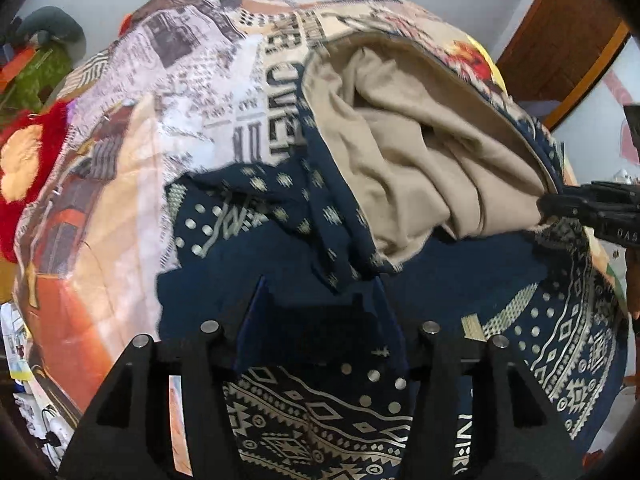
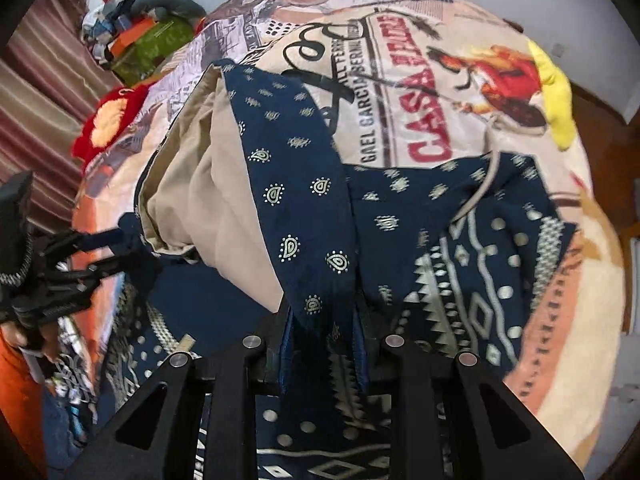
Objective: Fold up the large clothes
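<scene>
A large navy garment (image 1: 460, 276) with pale geometric and paisley print and a beige lining (image 1: 416, 152) lies crumpled on a bed under a newspaper-print blanket (image 1: 132, 152). My left gripper (image 1: 320, 300) hangs over its plain navy part, jaws wide apart and pressing on nothing. In the right wrist view it (image 2: 136, 244) shows at the left, by the garment's edge. My right gripper (image 2: 324, 332) is shut on a navy paisley strip (image 2: 304, 208) of the garment, which runs up from its fingers. In the left wrist view the right gripper (image 1: 548, 208) pinches the edge by the lining.
A red plush cushion (image 2: 108, 120) and a green box (image 2: 152, 48) with piled items sit at the bed's far left. A yellow plush (image 2: 556, 92) lies at the far right. A striped curtain (image 2: 40, 100) hangs left; a wooden door (image 1: 560, 40) stands right.
</scene>
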`<state>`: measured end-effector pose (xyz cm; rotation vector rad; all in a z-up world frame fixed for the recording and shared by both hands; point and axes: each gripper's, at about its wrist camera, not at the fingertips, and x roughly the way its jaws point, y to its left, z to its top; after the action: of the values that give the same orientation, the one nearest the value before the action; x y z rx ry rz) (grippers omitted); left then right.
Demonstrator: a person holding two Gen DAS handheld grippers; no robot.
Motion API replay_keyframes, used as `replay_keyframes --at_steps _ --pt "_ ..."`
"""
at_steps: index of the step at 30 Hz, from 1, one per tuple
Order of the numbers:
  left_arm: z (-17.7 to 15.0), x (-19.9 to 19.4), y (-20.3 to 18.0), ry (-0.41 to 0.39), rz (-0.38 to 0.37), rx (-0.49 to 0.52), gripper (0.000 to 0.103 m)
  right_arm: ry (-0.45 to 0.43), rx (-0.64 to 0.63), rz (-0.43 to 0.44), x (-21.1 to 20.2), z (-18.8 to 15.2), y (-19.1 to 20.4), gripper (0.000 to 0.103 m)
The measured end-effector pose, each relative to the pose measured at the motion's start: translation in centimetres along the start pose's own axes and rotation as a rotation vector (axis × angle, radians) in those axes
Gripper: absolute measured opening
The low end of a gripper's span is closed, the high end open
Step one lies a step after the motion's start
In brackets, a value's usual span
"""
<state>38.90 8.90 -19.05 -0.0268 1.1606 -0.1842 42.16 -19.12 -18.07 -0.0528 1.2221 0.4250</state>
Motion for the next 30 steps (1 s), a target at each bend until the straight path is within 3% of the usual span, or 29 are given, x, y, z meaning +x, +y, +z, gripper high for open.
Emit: replay_keyframes --at_steps 3,6,8,10,12,20,22,24,26,29,30 --pt "1.5 -0.7 0.7 -0.041 -0.005 -0.024 0.057 -0.044 -0.039 -0.047 -1.1 0.5 0.6 0.024" --pt "3.6 -0.9 0.9 -0.08 -0.005 -0.042 0.063 -0.103 -0.068 -0.064 -1.9 1.9 1.4 0.042" --pt "5.0 -0.3 1.0 -0.088 -0.012 -0.047 0.065 -0.164 -0.079 -0.088 -2.4 3.0 1.9 0.083" --pt "6.3 0.7 1.1 -0.084 -0.007 -0.056 0.065 -0.253 -0.075 -0.097 -2.8 4.3 2.4 0.098" --pt "7.5 2.2 1.5 -0.066 -0.008 -0.092 0.065 -0.299 -0.073 -0.071 -2.8 5.6 2.6 0.099" --pt "10.4 7.2 2.5 -0.022 -0.132 -0.198 0.065 -0.148 0.005 0.031 3.5 10.9 2.5 0.098" --pt "10.8 7.7 2.4 -0.022 -0.14 -0.206 0.062 -0.121 0.016 0.052 4.8 11.3 2.3 0.091" --pt "11.0 8.1 2.5 -0.025 -0.15 -0.216 0.048 -0.093 0.013 0.075 5.9 11.6 2.3 0.079" --pt "11.1 8.3 2.2 -0.021 -0.165 -0.213 0.024 -0.073 0.023 0.108 6.5 11.8 2.2 0.061" --pt "10.9 7.3 1.5 -0.053 -0.157 -0.18 0.007 -0.066 0.05 0.171 6.7 11.7 2.0 0.04" --pt "10.8 6.7 1.3 -0.068 -0.155 -0.163 0.007 -0.074 0.054 0.184 6.5 11.5 2.0 0.037"
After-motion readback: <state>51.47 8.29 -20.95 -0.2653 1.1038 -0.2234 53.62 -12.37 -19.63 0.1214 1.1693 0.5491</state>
